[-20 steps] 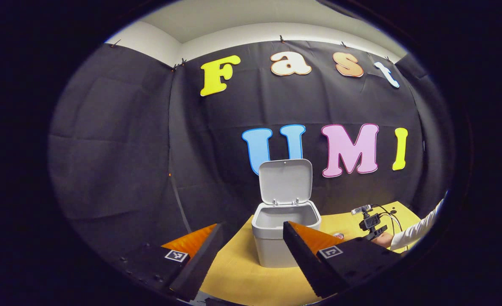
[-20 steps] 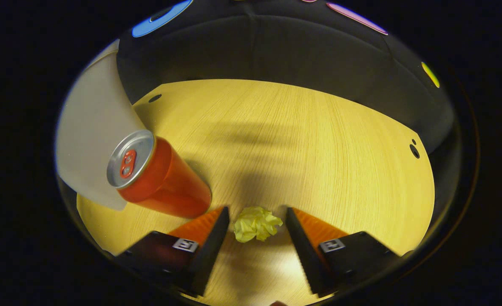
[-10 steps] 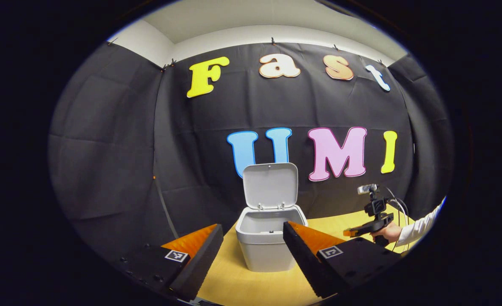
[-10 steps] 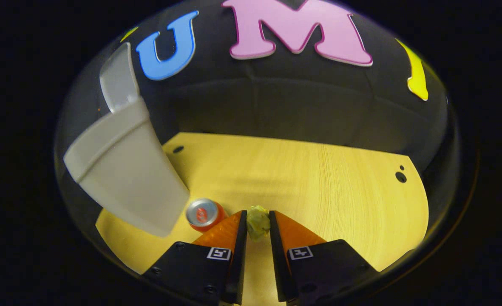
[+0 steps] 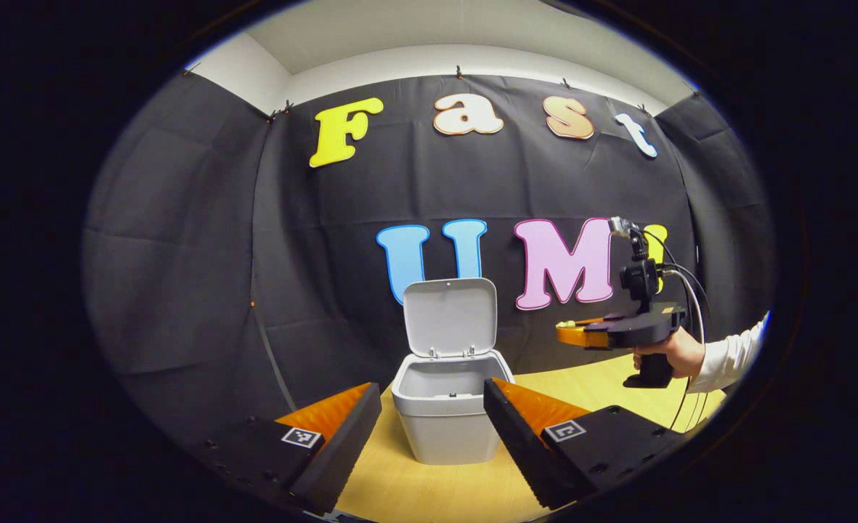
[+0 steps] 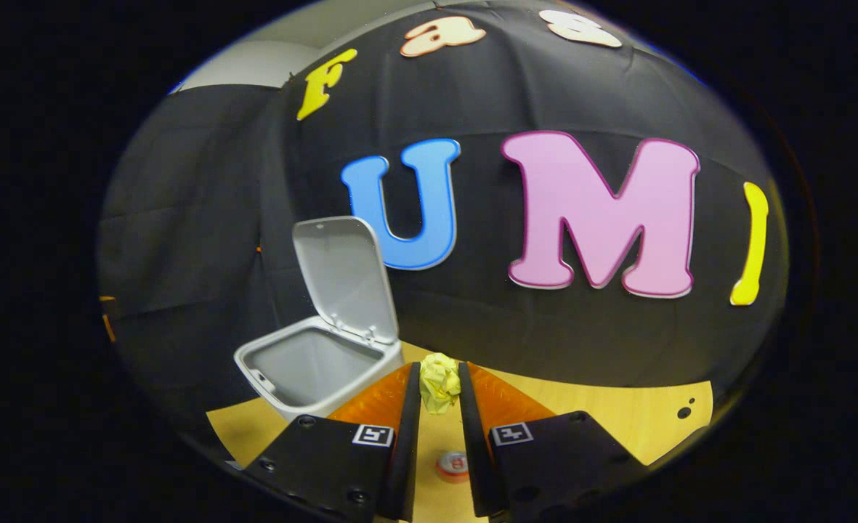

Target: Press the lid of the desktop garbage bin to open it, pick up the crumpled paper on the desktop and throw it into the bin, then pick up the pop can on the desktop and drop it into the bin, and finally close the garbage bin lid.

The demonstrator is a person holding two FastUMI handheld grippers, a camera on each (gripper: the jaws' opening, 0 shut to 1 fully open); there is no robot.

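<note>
Gripping crumpled paper point(image 6: 439, 380) | right tongs point(image 6: 439, 388) | beside open bin point(image 6: 305, 363)

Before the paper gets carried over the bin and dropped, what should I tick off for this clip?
1. Bin lid upright, opening exposed: ok.
2. Right gripper shut on the crumpled paper: ok.
3. Paper lifted clear of the desktop: ok.
4. Paper above the opening: not ok, it sits to one side.
5. Left gripper open, holding nothing, short of the bin: ok.
6. Pop can standing below the right gripper: ok.
</note>
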